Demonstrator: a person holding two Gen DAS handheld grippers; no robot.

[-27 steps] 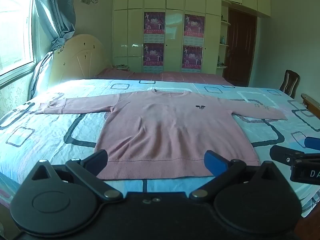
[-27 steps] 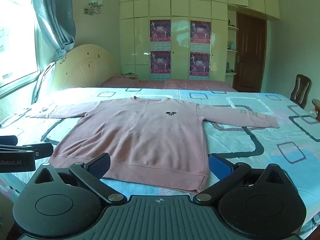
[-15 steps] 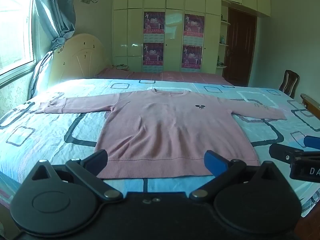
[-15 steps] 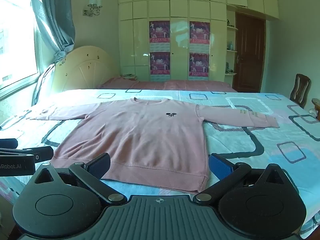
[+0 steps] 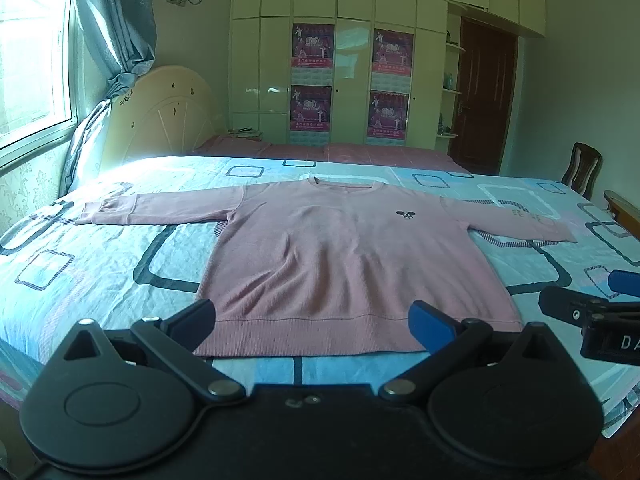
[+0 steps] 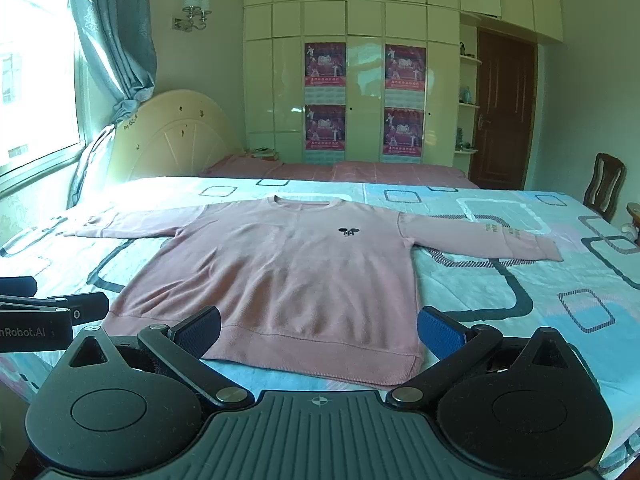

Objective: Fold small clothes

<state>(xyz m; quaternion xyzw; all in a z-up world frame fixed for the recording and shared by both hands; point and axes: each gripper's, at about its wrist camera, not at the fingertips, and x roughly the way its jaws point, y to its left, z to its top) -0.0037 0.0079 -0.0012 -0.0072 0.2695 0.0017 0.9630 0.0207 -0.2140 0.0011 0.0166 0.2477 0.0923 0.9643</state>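
Observation:
A pink long-sleeved sweater lies flat on the bed, front up, sleeves spread to both sides and hem toward me. It carries a small dark emblem on the chest. My left gripper hovers open just before the hem, its fingers straddling the hem's left and middle part. Over the hem's right corner my right gripper stands open as well, with nothing between its pads. Each gripper shows at the edge of the other's view: the right gripper and the left gripper.
The bed's patterned blue sheet reaches well past the sweater on all sides. A cream headboard and a window with a curtain are at the left. A wardrobe, a door and a wooden chair stand behind.

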